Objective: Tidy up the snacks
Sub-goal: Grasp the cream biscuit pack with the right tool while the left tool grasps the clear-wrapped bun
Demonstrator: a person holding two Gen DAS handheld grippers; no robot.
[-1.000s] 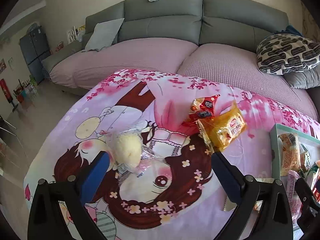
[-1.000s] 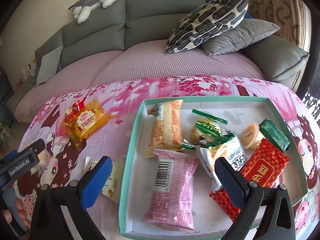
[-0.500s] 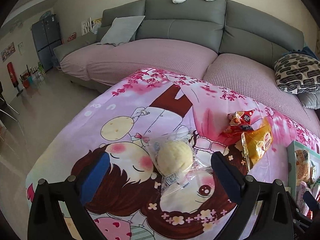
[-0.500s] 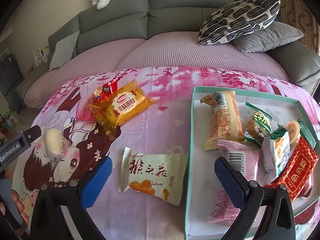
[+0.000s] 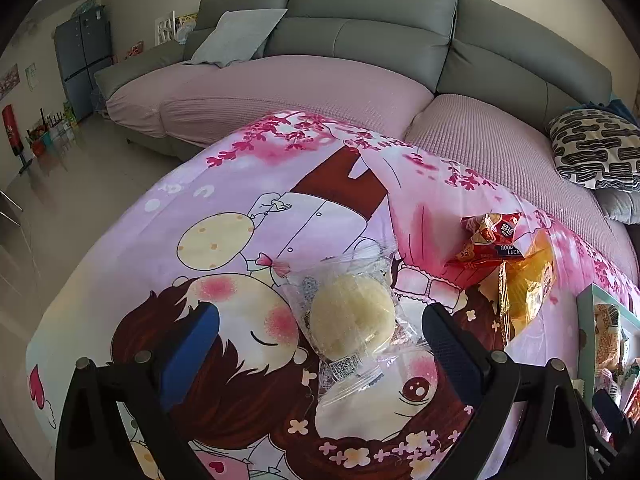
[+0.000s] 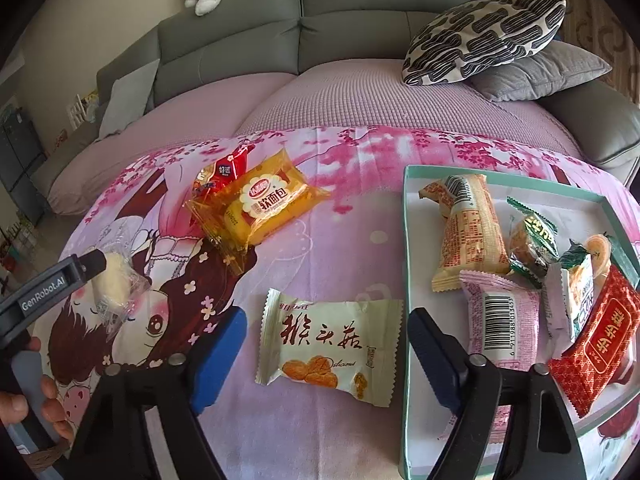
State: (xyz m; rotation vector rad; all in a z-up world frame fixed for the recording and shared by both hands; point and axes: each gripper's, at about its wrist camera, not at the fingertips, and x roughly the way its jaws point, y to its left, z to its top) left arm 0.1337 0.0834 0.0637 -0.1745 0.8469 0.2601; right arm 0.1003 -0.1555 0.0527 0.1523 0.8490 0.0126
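A round pale bun in clear wrap (image 5: 349, 325) lies on the cartoon cloth, between the fingers of my open left gripper (image 5: 320, 350); it also shows in the right wrist view (image 6: 114, 282). My open right gripper (image 6: 326, 350) straddles a white snack packet (image 6: 326, 344). A yellow bread pack (image 6: 258, 202) and a red packet (image 6: 226, 170) lie further back. The teal-rimmed tray (image 6: 405, 300) at the right holds several snacks.
The table is covered by a pink cartoon cloth (image 5: 240, 208) whose left edge drops to the floor. A grey sofa with pink cover (image 5: 320, 84) stands behind, with a patterned cushion (image 6: 484, 36) at the right.
My left gripper has closed in on the wrapped bun, which now sits between its fingers. My right gripper has swung left from over the tray to over the white packet.
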